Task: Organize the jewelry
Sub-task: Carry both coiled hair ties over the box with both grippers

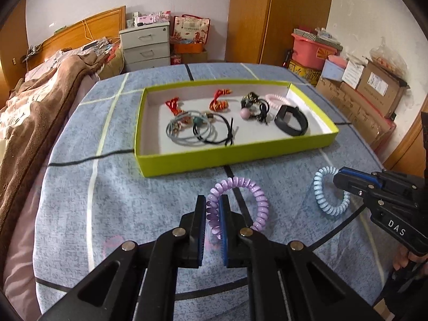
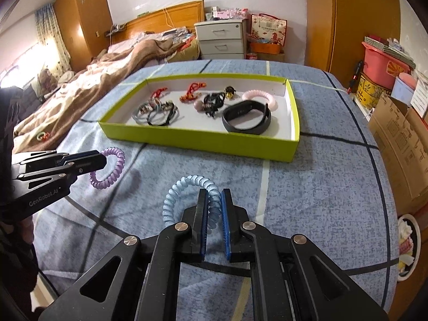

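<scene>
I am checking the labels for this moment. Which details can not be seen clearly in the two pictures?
- Left wrist view: part of the purple coil band is hidden between the left claw fingers.
- Right wrist view: part of the blue coil band is hidden inside the right claw.
- Both views: the small charms in the green tray are too small to identify.
- The person's hands are mostly cut off by the edges.

Far ahead of the tool (image 1: 213, 214): grey drawer cabinet (image 1: 145, 45), red gift bag (image 1: 191, 29) beside it. Off left, brown blanket (image 1: 40, 101) on bed. Off right, cardboard boxes (image 1: 374, 85), pink tub (image 1: 311, 46).
</scene>
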{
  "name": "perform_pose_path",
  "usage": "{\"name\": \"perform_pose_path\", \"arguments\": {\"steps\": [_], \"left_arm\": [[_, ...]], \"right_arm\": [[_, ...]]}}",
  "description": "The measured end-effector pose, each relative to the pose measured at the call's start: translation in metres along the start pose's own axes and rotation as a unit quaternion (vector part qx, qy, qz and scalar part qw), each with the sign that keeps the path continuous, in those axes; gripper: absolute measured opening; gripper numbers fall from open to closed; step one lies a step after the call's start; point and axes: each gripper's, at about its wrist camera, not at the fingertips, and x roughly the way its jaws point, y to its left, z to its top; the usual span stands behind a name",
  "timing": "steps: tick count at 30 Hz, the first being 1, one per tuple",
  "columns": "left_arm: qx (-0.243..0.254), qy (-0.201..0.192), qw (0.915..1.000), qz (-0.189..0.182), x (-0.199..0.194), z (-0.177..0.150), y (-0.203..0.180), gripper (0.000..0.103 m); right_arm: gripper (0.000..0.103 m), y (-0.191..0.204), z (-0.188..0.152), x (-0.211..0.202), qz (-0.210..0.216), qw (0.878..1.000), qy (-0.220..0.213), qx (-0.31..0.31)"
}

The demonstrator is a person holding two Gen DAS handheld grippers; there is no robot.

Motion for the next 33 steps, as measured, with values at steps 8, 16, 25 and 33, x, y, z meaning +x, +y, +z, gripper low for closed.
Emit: {"name": "perform_pose_path", "arguments": {"steps": [8,16,25,33], "left_arm": [[-0.013,-0.018,0.9997,-0.005,-0.006,0.025,0.009,0.010],[-0.026,-0.023,0.9994,-0.007,0.005,0.059,0.021,0.010],[-0.045,0.003,0.9990,-0.003,0.039,0.075,0.034,0.010],[-0.041,0.019,0.9989,0.006,0.058,0.073,0.036,0.010]], "right_arm": [[0.010,-0.001,0.027,-0.003,0.007,1.000,-0.021,0.008],[0.010,-0.003,0.066,0.015,0.001,1.000,-0.025,0.007],[0.010,-0.011,0.091,0.055,0.003,1.000,0.002,0.007],[0.010,-0.011,0.091,0.077,-0.004,1.000,0.021,-0.005]]}}
